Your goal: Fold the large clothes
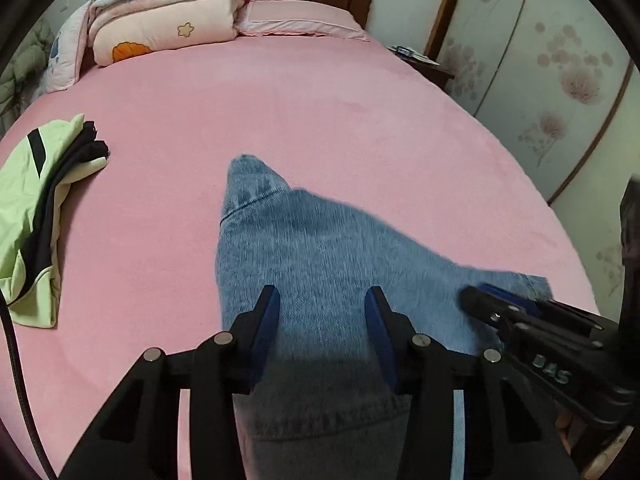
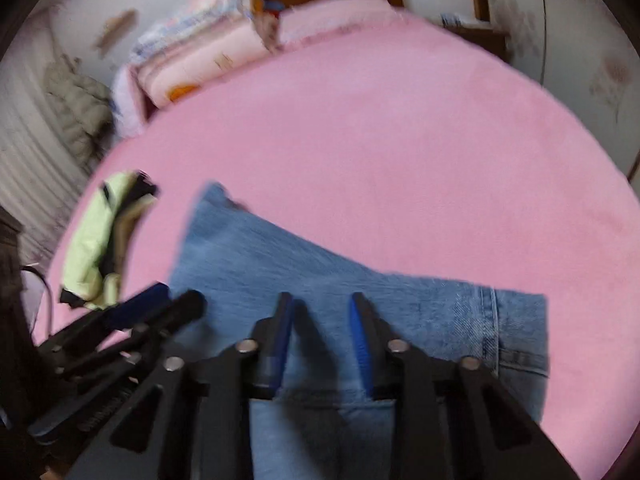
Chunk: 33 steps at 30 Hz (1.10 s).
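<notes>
Pink bed sheet (image 1: 320,120) carries blue jeans (image 1: 320,248) at its near edge, part folded. Green-black garment (image 1: 36,208) lies well apart, left. Left gripper (image 1: 322,308) and right gripper (image 2: 322,312) both gape, empty, over denim.

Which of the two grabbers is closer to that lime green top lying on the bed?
Left. The left gripper sits over the jeans on the lime green top's side; the right gripper is farther across.
</notes>
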Motion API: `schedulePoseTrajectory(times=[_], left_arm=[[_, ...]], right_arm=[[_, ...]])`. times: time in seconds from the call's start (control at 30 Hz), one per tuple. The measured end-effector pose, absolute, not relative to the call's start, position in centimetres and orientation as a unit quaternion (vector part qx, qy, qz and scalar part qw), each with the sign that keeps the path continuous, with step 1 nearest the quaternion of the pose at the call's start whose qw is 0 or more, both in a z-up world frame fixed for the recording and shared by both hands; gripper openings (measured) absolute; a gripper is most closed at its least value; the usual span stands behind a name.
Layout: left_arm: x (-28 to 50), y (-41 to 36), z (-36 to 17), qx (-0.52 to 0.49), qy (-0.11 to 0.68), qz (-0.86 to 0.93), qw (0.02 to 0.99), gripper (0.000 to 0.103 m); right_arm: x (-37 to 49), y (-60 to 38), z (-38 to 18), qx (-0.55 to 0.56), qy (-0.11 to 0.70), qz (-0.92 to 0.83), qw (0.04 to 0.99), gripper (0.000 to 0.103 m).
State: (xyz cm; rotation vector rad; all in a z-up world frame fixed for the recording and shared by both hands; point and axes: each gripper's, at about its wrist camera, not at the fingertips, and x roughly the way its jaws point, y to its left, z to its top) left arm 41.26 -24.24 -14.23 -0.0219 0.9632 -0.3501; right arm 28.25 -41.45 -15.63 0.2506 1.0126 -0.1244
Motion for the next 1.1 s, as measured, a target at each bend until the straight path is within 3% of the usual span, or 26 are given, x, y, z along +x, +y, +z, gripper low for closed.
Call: schedulePoseTrajectory(times=[0.1, 0.27, 0.37, 0.5, 0.63, 0.7, 0.83, 0.93, 1.07, 1.1], left_arm=[[41.7, -24.2, -15.1, -0.007, 0.468, -0.161, 0.869, 0.043], [42.1, -22.9, -16.3, -0.011, 0.47, -0.152, 0.869, 0.044], [41.8, -22.9, -16.1, -0.005, 0.464, -0.152, 0.873, 0.044], [41.4, -22.3, -15.5, -0.002, 0.463, -0.131, 0.876, 0.059], [39.3, -20.6, -13.7, -0.03, 0.47, -0.125, 0.873, 0.066], [37.9, -19.9, -12.4, -0.023, 0.465, -0.124, 0.876, 0.076], [34.6, -18.9, -8.8, 0.004, 0.437, -0.127, 0.89, 0.081], [32.1, -18.1, -5.9, 0.011, 0.42, -0.135, 0.897, 0.088], [28.8, -17.3, -2.1, 0.026, 0.406, -0.149, 0.902, 0.094], [28.2, -17.1, -1.3, 0.033, 0.405, -0.147, 0.902, 0.095]], right_arm=[[27.3, -43.7, -16.7, 0.056, 0.486, -0.13, 0.863, 0.0], [24.7, -47.9, -17.0, 0.064, 0.473, -0.199, 0.856, 0.0], [23.8, -49.9, -18.1, 0.127, 0.477, -0.172, 0.852, 0.0], [23.2, -49.1, -16.6, 0.116, 0.469, -0.176, 0.858, 0.0], [21.3, -48.3, -13.4, 0.142, 0.442, -0.154, 0.872, 0.003], [19.9, -47.6, -11.7, 0.142, 0.43, -0.144, 0.88, 0.003], [17.4, -46.1, -8.4, 0.138, 0.411, -0.135, 0.891, 0.004], [14.5, -45.7, -5.9, 0.14, 0.387, -0.127, 0.902, 0.015], [11.0, -44.8, -2.5, 0.125, 0.354, -0.129, 0.918, 0.057], [10.1, -44.6, -1.6, 0.121, 0.344, -0.13, 0.922, 0.061]])
